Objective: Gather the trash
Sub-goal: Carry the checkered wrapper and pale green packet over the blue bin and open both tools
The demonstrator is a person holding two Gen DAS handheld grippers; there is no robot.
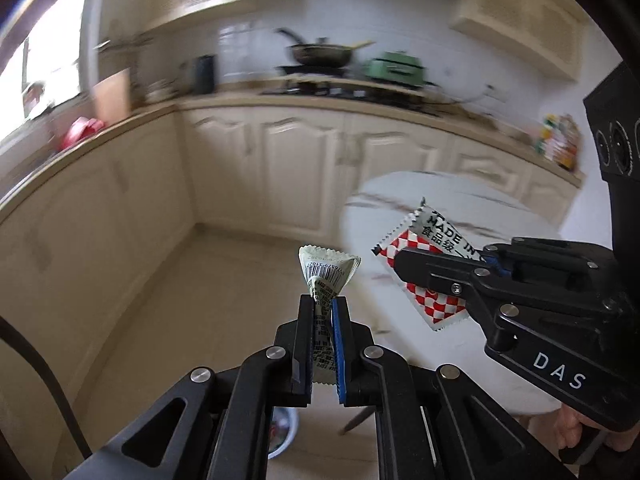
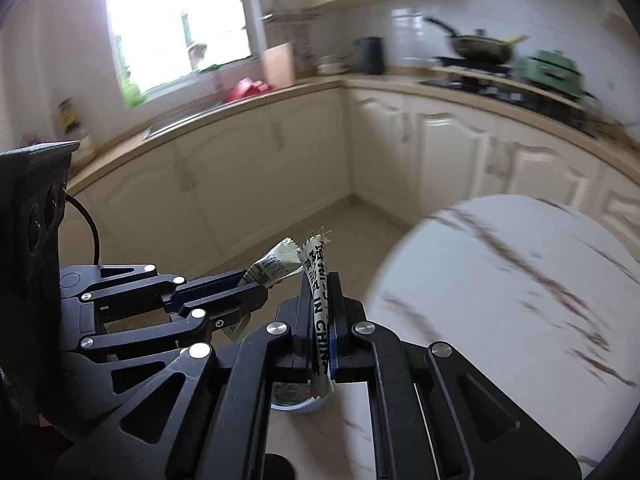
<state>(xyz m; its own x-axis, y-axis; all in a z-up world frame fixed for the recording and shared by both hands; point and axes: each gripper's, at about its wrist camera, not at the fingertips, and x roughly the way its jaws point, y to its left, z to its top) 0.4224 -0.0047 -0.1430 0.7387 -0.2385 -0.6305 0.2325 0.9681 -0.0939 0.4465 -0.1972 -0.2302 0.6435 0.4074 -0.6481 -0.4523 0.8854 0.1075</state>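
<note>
My left gripper (image 1: 323, 300) is shut on a crumpled pale green wrapper (image 1: 326, 272) with a barcode, which sticks up from between the pads. My right gripper (image 1: 402, 266) comes in from the right, shut on a red-and-white checkered sachet (image 1: 416, 240). In the right wrist view that sachet (image 2: 318, 264) shows edge-on in my right gripper (image 2: 322, 280), and my left gripper (image 2: 262, 290) with the green wrapper (image 2: 276, 264) is just to its left. Both hang over the floor. A small pale bin (image 1: 285, 436) (image 2: 298, 402) with litter inside shows below the fingers.
A round white marble table (image 1: 448, 204) (image 2: 520, 280) stands to the right. Cream cabinets (image 1: 280, 168) wrap the corner behind, under a counter with a wok (image 1: 320, 54) and a green pot (image 1: 394, 68). A black cable (image 2: 90, 224) hangs at the left.
</note>
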